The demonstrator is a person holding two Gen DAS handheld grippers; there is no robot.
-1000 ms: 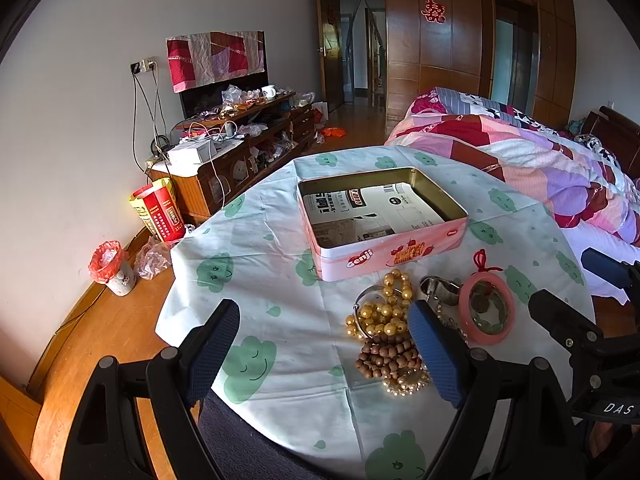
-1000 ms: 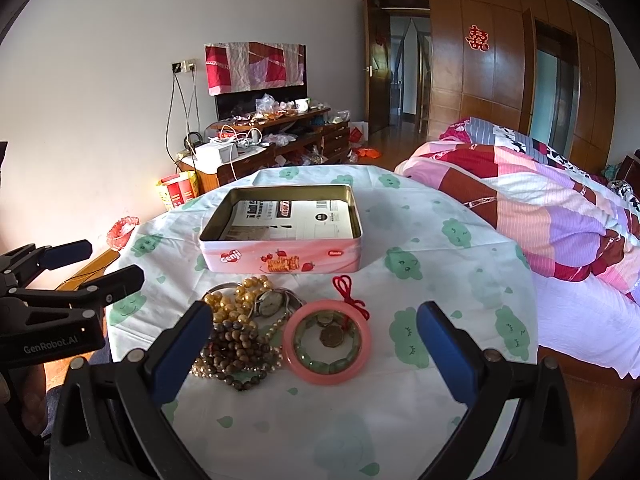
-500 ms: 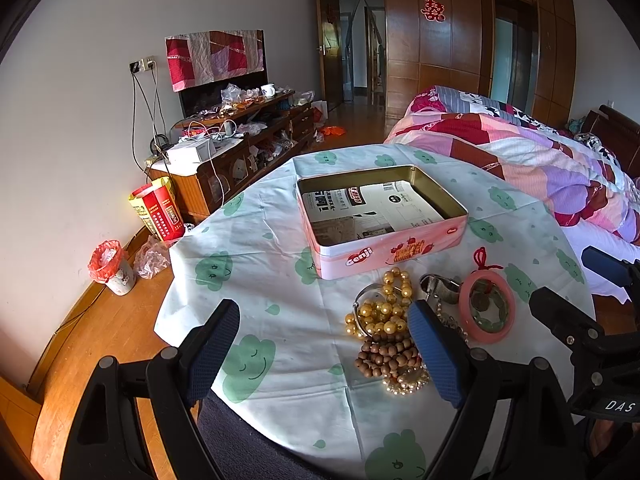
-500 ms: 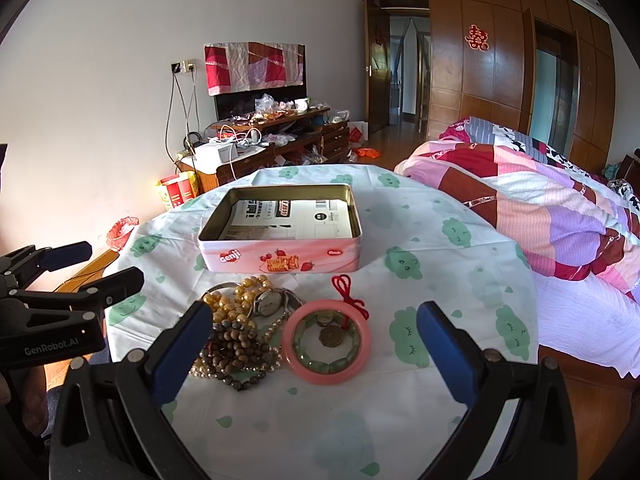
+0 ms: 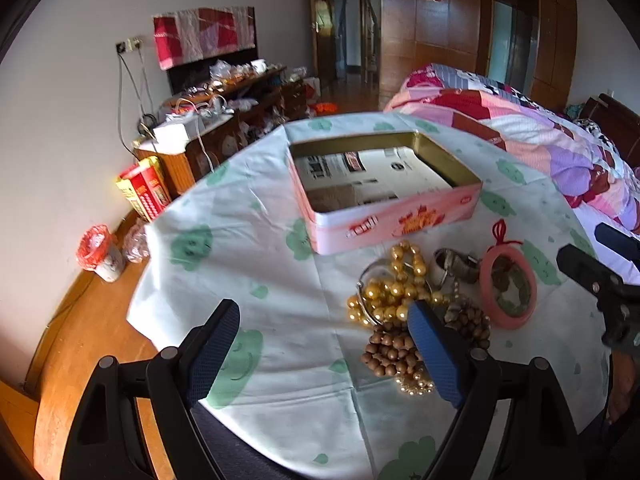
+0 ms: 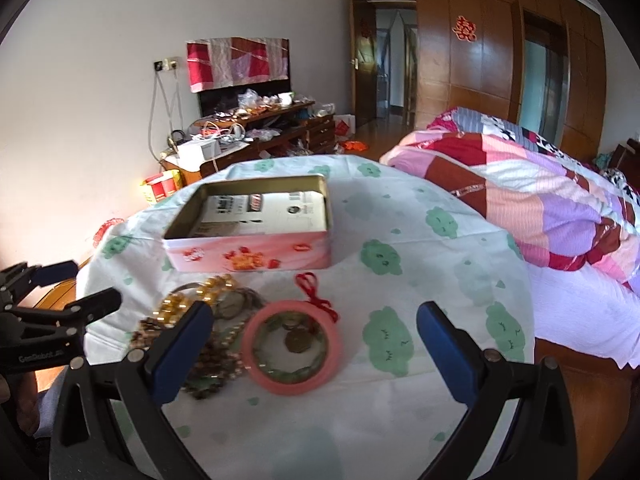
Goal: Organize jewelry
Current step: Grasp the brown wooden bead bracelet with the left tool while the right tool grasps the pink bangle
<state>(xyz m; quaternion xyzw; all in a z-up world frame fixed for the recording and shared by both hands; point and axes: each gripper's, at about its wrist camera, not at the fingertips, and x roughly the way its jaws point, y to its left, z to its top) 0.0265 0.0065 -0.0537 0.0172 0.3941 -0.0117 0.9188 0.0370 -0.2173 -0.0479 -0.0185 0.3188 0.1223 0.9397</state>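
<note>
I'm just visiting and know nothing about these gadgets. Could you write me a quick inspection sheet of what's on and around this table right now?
Surface: round table under a pale cloth with green cloud prints.
Job's things: open pink tin, paper inside, no jewelry seen in it; gold bead bracelet, brown bead bracelet, pink ring with red cord, all heaped in front of the tin.
Clutter: metal watch-like piece in the heap.
Grippers: left gripper and right gripper both open, holding nothing.
Cables: wires hanging from wall socket.
Surroundings: bed with patchwork quilt, cluttered TV cabinet, wooden wardrobe.
</note>
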